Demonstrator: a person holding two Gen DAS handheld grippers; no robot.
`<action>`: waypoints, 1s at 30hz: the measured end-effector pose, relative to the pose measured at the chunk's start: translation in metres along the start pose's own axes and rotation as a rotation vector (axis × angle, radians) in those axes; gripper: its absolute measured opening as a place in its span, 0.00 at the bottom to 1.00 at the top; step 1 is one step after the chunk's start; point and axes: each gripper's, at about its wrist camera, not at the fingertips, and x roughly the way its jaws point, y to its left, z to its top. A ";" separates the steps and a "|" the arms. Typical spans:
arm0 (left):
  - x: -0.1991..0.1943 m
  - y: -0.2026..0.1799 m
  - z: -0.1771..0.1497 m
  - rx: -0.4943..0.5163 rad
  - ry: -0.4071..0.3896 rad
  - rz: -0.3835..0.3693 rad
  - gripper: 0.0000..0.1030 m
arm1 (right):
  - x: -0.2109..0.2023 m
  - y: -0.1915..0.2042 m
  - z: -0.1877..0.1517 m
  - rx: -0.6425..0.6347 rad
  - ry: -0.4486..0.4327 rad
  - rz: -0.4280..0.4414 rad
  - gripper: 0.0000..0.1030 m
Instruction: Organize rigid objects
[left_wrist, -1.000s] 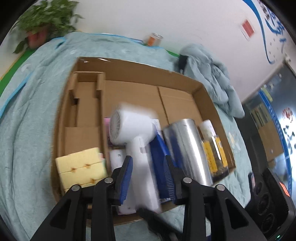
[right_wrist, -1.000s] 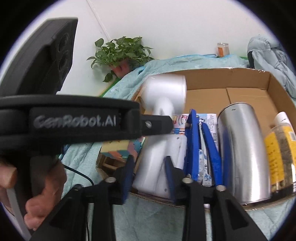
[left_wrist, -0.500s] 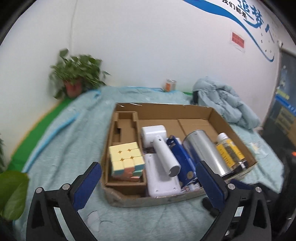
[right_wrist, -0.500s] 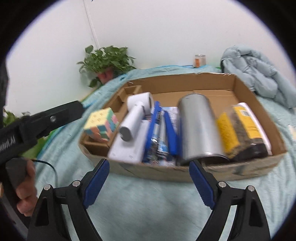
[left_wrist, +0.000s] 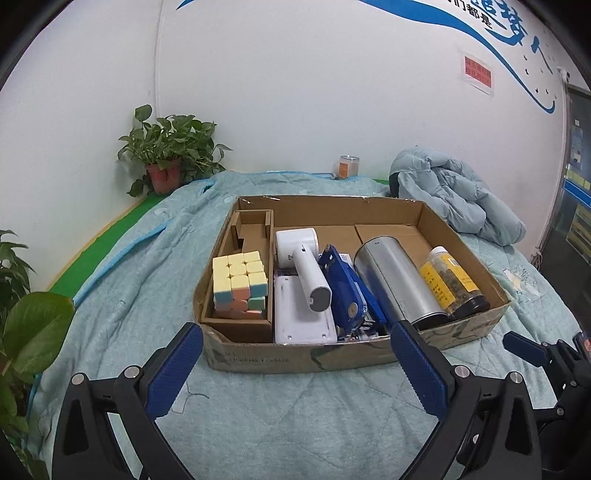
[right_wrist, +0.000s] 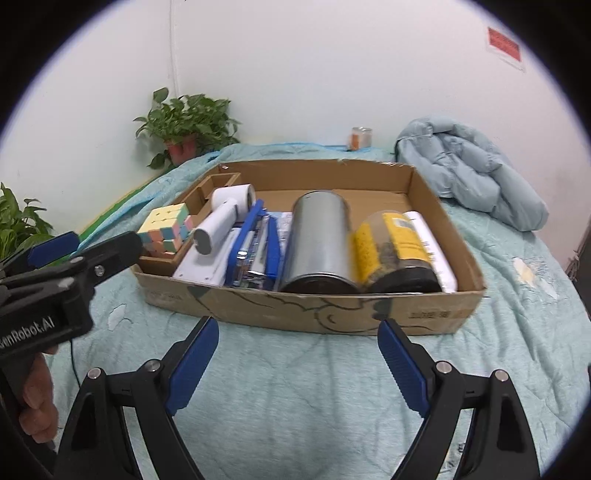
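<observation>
The left gripper (left_wrist: 295, 354) hangs with its blue pads spread wide and nothing between them, just in front of the near wall of a cardboard box (left_wrist: 295, 356). The right gripper (right_wrist: 297, 345) is likewise spread and empty, facing the same wall from the other side; its tip also shows at the right edge of the left wrist view, and a hand (right_wrist: 37, 398) grips the left tool's handle.

The box sits on a bed covered with a light teal quilt (left_wrist: 129, 288). In its narrow left compartment stands a pastel puzzle cube (left_wrist: 240, 284). In the main compartment, from left to right, lie a white handheld device (left_wrist: 301, 266) propped on a flat white item (left_wrist: 303, 321), a blue stapler (left_wrist: 345, 291) on some printed packaging, a silver metal canister (left_wrist: 397, 282) on its side, and a clear jar with a yellow label and black lid (left_wrist: 448, 284), also on its side.

Beyond the box, a light blue puffer jacket (left_wrist: 454, 199) is heaped to the right, a small orange-labelled jar (left_wrist: 349, 167) stands by the wall, and a potted plant (left_wrist: 168, 162) sits at the left corner.
</observation>
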 end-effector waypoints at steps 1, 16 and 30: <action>-0.002 -0.003 -0.003 0.003 0.005 -0.001 0.99 | -0.001 -0.002 -0.002 -0.008 -0.006 -0.021 0.86; -0.012 -0.024 -0.021 0.005 0.010 0.001 0.99 | -0.020 -0.018 -0.018 -0.025 -0.040 -0.072 0.86; -0.021 -0.020 -0.030 -0.012 0.016 0.003 0.99 | -0.031 -0.013 -0.025 -0.038 -0.064 -0.084 0.86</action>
